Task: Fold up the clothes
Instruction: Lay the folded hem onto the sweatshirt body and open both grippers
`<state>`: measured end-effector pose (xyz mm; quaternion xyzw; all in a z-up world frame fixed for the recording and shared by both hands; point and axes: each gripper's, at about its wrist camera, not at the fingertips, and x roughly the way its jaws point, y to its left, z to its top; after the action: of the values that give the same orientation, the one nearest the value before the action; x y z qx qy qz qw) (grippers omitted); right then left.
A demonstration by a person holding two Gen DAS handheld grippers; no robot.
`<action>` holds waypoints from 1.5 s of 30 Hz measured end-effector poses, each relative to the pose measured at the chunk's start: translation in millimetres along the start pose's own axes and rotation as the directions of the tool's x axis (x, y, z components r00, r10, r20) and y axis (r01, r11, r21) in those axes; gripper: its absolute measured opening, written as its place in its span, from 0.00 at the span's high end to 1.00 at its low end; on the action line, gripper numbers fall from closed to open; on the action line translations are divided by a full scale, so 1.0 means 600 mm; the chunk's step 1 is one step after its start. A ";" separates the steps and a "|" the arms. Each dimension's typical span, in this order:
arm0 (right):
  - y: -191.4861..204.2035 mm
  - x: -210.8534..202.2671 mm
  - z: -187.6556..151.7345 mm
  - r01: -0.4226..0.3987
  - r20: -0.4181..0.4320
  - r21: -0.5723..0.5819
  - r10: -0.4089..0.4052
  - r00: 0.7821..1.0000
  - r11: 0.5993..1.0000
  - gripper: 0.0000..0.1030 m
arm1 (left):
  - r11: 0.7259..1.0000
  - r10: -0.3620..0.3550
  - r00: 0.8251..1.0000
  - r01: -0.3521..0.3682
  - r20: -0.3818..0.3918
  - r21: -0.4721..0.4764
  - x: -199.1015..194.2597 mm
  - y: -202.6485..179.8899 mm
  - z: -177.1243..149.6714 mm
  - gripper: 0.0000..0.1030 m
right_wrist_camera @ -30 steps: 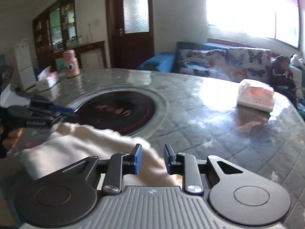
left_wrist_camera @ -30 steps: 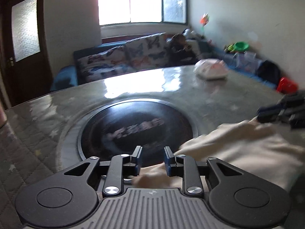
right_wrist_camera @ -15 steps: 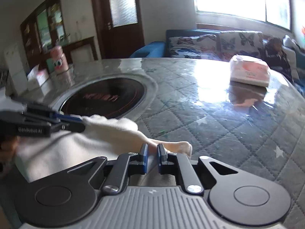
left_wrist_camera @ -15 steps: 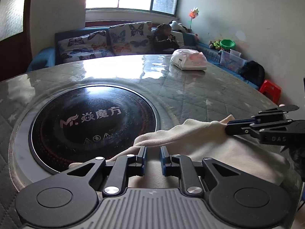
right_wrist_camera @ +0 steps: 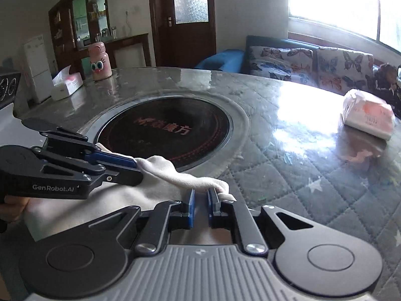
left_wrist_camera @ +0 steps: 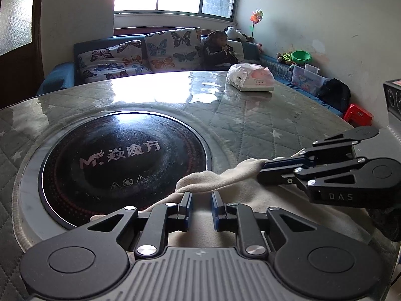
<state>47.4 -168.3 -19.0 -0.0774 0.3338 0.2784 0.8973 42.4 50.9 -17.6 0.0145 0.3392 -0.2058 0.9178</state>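
Note:
A cream garment (left_wrist_camera: 250, 195) lies at the near edge of the table, its far edge reaching the rim of the black cooktop. In the left wrist view my left gripper (left_wrist_camera: 201, 200) is shut on a raised fold of that far edge. My right gripper (left_wrist_camera: 262, 169) comes in from the right, pinching the same edge. In the right wrist view the right gripper (right_wrist_camera: 200, 195) is shut on the garment (right_wrist_camera: 160, 188) at its corner. The left gripper (right_wrist_camera: 136, 166) bites the edge further left, held by a hand (right_wrist_camera: 12, 205). The strip between the two grippers sags slightly.
A round black induction cooktop (left_wrist_camera: 120, 160) is set in the quilted grey table (left_wrist_camera: 263, 130) just beyond the garment. A wrapped tissue pack (left_wrist_camera: 250, 77) lies far right. A pink bottle (right_wrist_camera: 100, 61) and tissue box (right_wrist_camera: 67, 85) stand far left. A person sits on the sofa behind.
Both grippers narrowed from open onto the garment's far edge about a second ago. Since then the two have drawn closer together, and the edge is raised off the table.

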 end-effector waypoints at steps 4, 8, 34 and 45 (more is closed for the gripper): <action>0.010 -0.020 -0.002 -0.002 0.016 -0.020 0.003 1.000 1.000 0.91 | 1.000 0.006 1.000 -0.006 0.010 0.005 -0.014 -0.008 0.003 0.70; 0.038 -0.049 -0.018 -0.017 0.033 -0.067 0.019 0.999 0.998 0.91 | 0.999 0.007 0.999 -0.009 0.039 0.050 -0.044 -0.032 -0.004 0.63; 0.141 -0.128 -0.091 -0.101 0.074 -0.223 0.121 0.990 0.969 0.90 | 0.998 0.006 0.997 -0.011 0.074 0.058 -0.144 -0.066 -0.106 0.69; 0.120 -0.148 -0.107 -0.085 0.065 -0.173 0.097 0.993 0.981 0.90 | 0.999 0.035 0.995 -0.038 0.096 0.025 -0.161 -0.046 -0.117 0.68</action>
<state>-83.4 -169.0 -7.9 -0.1282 0.2788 0.3492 0.8854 -77.6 72.6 -7.8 0.0231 0.2920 -0.1941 0.9362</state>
